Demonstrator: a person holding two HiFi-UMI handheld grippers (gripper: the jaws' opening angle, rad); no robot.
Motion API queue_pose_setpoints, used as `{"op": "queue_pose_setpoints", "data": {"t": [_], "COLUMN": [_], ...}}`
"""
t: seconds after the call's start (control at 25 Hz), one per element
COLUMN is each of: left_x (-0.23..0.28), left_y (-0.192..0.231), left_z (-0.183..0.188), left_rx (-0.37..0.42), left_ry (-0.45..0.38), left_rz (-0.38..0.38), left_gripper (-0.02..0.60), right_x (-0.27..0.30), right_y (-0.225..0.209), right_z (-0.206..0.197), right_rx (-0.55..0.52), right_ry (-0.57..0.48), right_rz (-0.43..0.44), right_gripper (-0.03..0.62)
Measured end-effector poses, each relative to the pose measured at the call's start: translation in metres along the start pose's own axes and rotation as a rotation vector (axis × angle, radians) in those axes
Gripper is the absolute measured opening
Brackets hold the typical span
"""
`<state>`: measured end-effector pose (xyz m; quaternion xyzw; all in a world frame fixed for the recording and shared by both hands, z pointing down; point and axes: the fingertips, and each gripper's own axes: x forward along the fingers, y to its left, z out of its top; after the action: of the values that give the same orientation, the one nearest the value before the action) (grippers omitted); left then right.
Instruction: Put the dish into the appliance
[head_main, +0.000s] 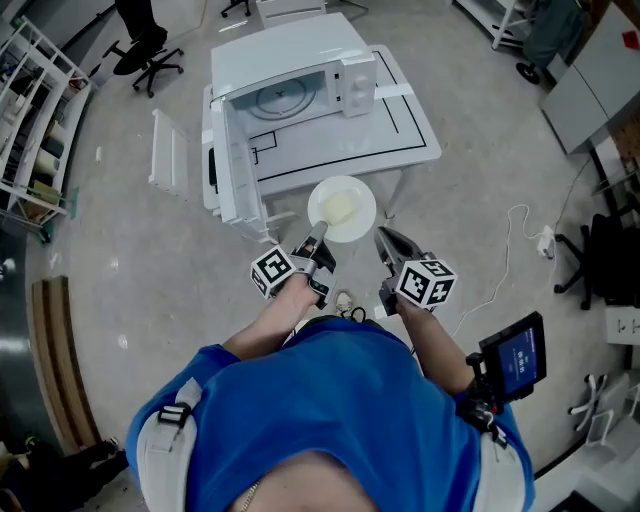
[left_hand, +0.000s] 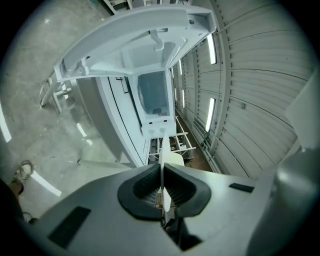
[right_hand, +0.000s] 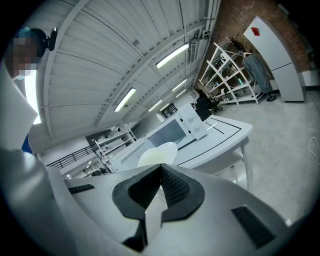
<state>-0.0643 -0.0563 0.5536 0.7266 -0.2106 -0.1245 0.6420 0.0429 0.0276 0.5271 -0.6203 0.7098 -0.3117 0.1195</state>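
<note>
A pale round dish (head_main: 342, 209) hangs in the air in front of the table's near edge. My left gripper (head_main: 318, 238) is shut on its near rim; in the left gripper view the dish (left_hand: 163, 165) shows edge-on between the pads. The white microwave (head_main: 290, 85) stands on the table with its door (head_main: 232, 160) swung wide open to the left and its cavity (head_main: 283, 98) showing. My right gripper (head_main: 386, 244) is just right of the dish, shut, with nothing between its jaws. In the right gripper view the dish (right_hand: 158, 153) and the microwave (right_hand: 176, 129) lie ahead.
The white table (head_main: 400, 135) has black lines marked on its top. A white rack (head_main: 168, 150) stands left of it, and an office chair (head_main: 140, 52) is farther back left. A cable and socket (head_main: 543, 241) lie on the floor at the right. Shelving (head_main: 35, 120) lines the left wall.
</note>
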Motion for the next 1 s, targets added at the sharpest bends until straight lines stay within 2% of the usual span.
{"op": "queue_pose_setpoints", "data": {"t": [0.12,0.44,0.76,1.0], "left_x": [0.029,0.047,0.074,0.108], "left_y": [0.002,0.010,0.021,0.023], "left_z": [0.021,0.044,0.070,0.101], "left_rx": [-0.013,-0.033,-0.053,-0.054], "left_ry": [-0.010,-0.054,-0.139,-0.219], "left_rz": [-0.002,0.015,0.033,0.048], "left_gripper": [0.018,0.018,0.018,0.018], "right_x": [0.029,0.062,0.114,0.158], "right_y": [-0.012,-0.025,-0.039,-0.058], "right_z": [0.019,0.031,0.045,0.069], "right_rx": [-0.007,-0.011,-0.030,-0.053], "right_ry": [0.011,0.036,0.095,0.145], "right_rz": [-0.003,-0.004,0.059,0.113], "right_gripper": [0.002,0.002,0.002,0.002]}}
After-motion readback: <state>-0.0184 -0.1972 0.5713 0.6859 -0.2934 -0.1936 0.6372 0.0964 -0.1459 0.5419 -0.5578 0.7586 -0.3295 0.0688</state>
